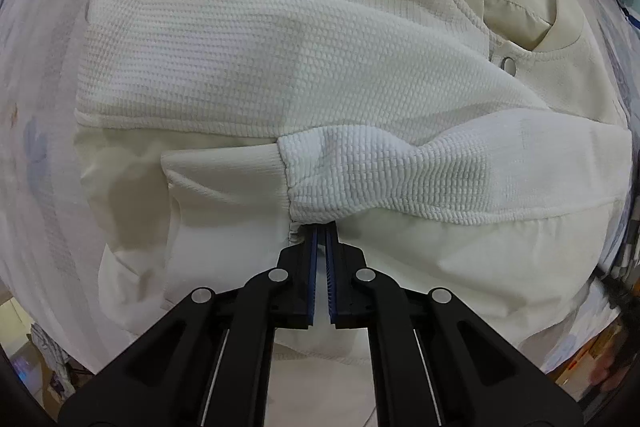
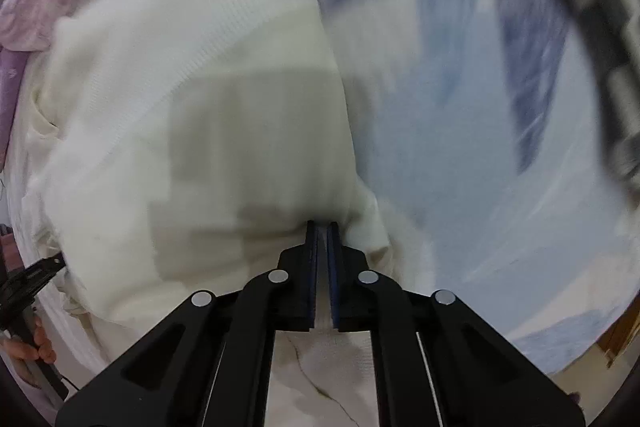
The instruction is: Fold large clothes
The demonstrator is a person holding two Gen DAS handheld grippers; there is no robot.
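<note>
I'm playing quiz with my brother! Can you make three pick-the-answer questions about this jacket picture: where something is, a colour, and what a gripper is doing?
1. Where is the metal snap?
A. just below the collar
B. on a sleeve cuff
C. on the bedsheet

2. What colour is the jacket?
A. red
B. cream white
C. black

3. How is the left gripper?
A. wide open
B. holding a cup
C. shut at the sleeve's edge

Answers: A, the snap sits under the collar; B, its waffle fabric is cream white; C, the blue pads are nearly together by the sleeve.
</note>
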